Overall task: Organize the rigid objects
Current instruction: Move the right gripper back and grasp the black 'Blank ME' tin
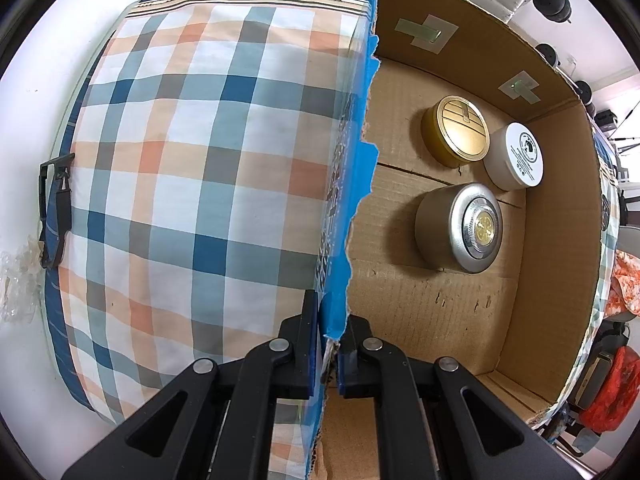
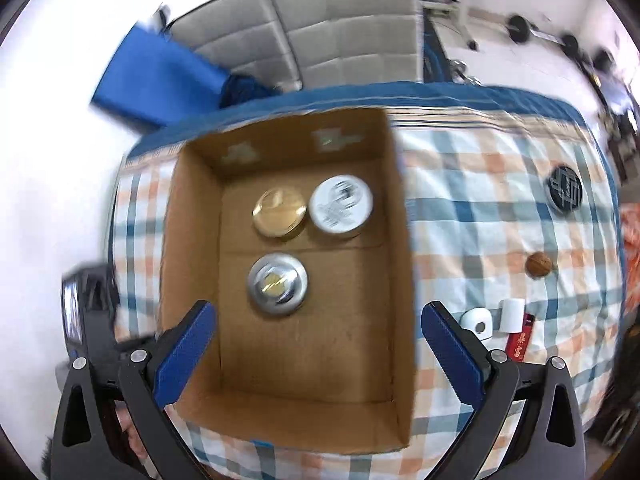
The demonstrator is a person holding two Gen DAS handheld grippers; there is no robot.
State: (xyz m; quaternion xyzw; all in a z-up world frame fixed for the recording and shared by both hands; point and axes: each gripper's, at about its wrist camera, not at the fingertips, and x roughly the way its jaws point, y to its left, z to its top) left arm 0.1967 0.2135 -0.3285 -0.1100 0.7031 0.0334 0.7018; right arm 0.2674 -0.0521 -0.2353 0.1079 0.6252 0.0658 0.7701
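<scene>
Inside the cardboard box (image 2: 192,240) three round tins already sat on the floor: a gold tin (image 2: 280,210) touching a white tin (image 2: 342,204) toward the far wall, and a silver tin (image 2: 277,283) nearer, apart from both. That much of the sorting looked done. Out on the checked tablecloth (image 2: 480,208), to the right of the box, a black round tin (image 2: 564,194), a walnut (image 2: 538,265), two small white items and a red one still waited. The left gripper (image 1: 329,344) was pinched on the box's torn, blue-edged side wall (image 1: 352,216), apparently steadying it. The right gripper (image 2: 316,356) hovered above the box, fingers spread wide and empty; the silver tin lay just ahead of it, and the remaining pieces were off to its right.
</scene>
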